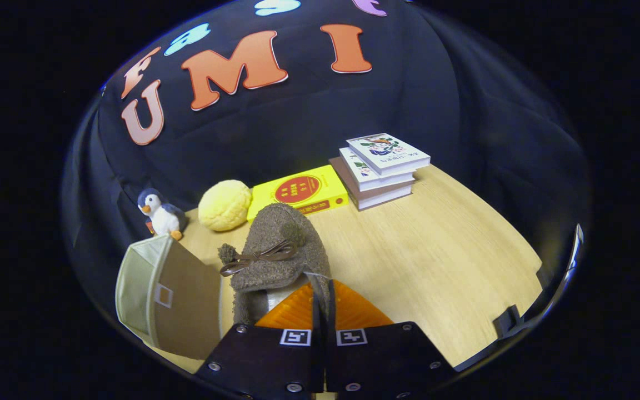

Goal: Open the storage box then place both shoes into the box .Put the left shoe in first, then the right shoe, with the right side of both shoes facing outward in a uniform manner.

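A fuzzy brown shoe [282,253] with a brown bow hangs toe-away right ahead of my fingers, lifted above the wooden table [436,250]. My gripper [323,303] is shut on the shoe's heel rim, the two orange fingers [353,311] pressed together with the edge pinched between them. The beige storage box [159,291] stands just left of the shoe. Its brown front flap with a small window faces the shoe, and its pale inner wall shows at the left. I cannot tell which shoe of the pair this is.
Beyond the shoe lie a yellow book [300,193] and a yellow round plush [224,205]. A penguin toy [159,214] stands behind the box. A stack of books [381,166] sits at the table's far right.
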`<state>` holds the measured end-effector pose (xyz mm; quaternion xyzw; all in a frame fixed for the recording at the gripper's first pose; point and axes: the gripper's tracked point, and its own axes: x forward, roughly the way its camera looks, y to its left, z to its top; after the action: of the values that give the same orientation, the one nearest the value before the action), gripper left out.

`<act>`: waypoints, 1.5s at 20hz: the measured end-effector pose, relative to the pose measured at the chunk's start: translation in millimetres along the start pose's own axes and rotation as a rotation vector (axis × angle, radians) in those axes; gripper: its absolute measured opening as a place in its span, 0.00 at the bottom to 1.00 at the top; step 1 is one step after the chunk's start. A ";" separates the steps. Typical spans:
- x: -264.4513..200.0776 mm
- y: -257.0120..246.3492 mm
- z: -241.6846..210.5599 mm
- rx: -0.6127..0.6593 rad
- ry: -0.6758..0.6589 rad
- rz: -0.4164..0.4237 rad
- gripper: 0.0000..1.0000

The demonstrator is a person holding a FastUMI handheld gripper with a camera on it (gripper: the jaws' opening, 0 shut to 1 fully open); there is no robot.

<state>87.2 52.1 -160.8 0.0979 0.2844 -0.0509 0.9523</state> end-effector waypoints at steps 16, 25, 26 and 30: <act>-58.9 199.2 -2.2 0.028 -0.035 0.106 0.02; -37.6 232.3 -49.9 0.021 0.042 0.116 0.03; -36.2 230.3 -53.9 0.019 0.047 0.105 0.03; -37.2 229.7 -62.3 0.009 0.068 0.098 0.09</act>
<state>58.1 291.1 -155.1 0.1178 0.3113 -0.0021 0.9430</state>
